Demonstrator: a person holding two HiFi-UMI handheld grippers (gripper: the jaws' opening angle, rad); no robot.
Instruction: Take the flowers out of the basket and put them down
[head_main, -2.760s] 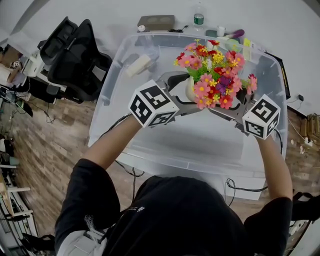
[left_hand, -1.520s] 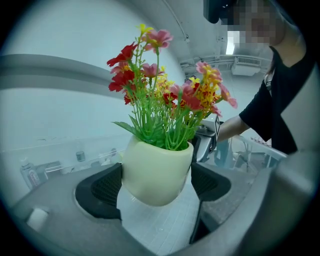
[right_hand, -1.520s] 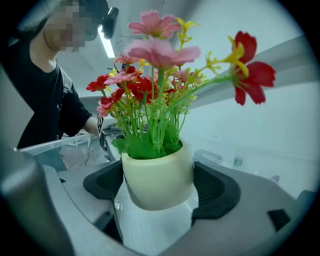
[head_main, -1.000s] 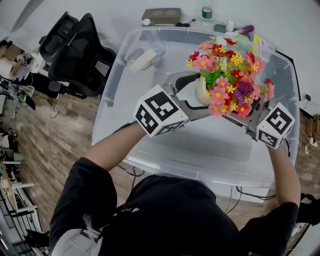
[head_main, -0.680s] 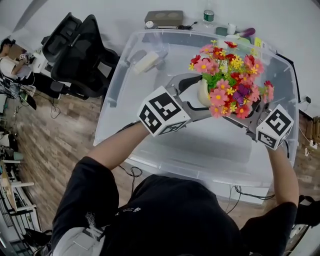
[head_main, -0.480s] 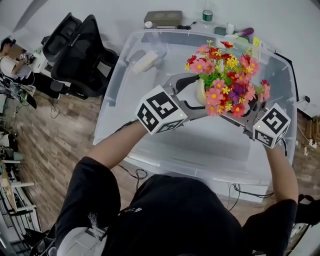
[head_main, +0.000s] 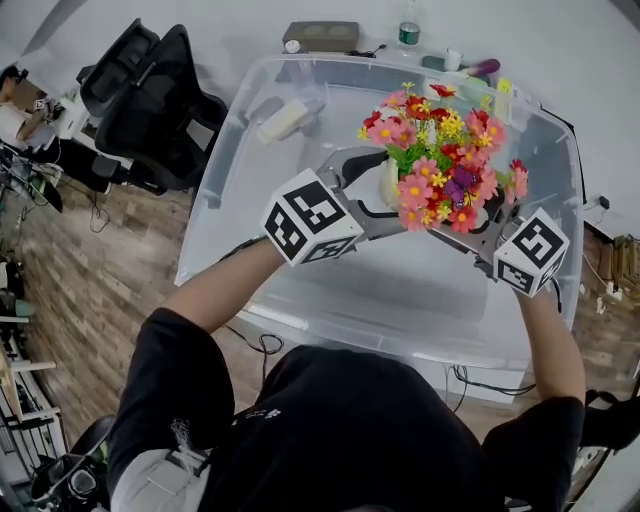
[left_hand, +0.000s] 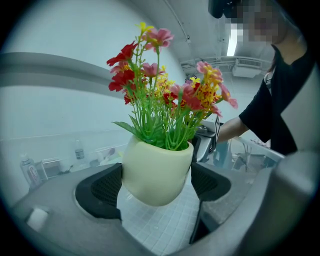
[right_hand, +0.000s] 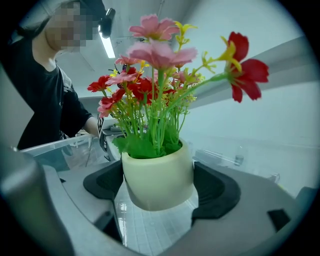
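Observation:
A cream pot (head_main: 388, 183) of pink, red and yellow flowers (head_main: 440, 155) hangs over the clear plastic bin (head_main: 215, 190), held from both sides. My left gripper (head_main: 372, 190) comes in from the left and is shut on the pot. In the left gripper view the pot (left_hand: 156, 170) is squeezed between the left gripper's (left_hand: 156, 184) dark pads. My right gripper (head_main: 478, 215) reaches in from the right, its tips hidden under the blooms. In the right gripper view the pot (right_hand: 157, 180) sits clamped between the right gripper's (right_hand: 157, 186) pads.
The bin has high see-through walls and a pale floor (head_main: 400, 280); a cream-coloured object (head_main: 280, 120) lies in its far left corner. A black office chair (head_main: 150, 100) stands left of the bin. Beyond the bin lie a flat box (head_main: 322, 35) and a bottle (head_main: 408, 35).
Both grippers have stayed shut on the pot. The pot drifted a little to the right and then back to the left over the bin.

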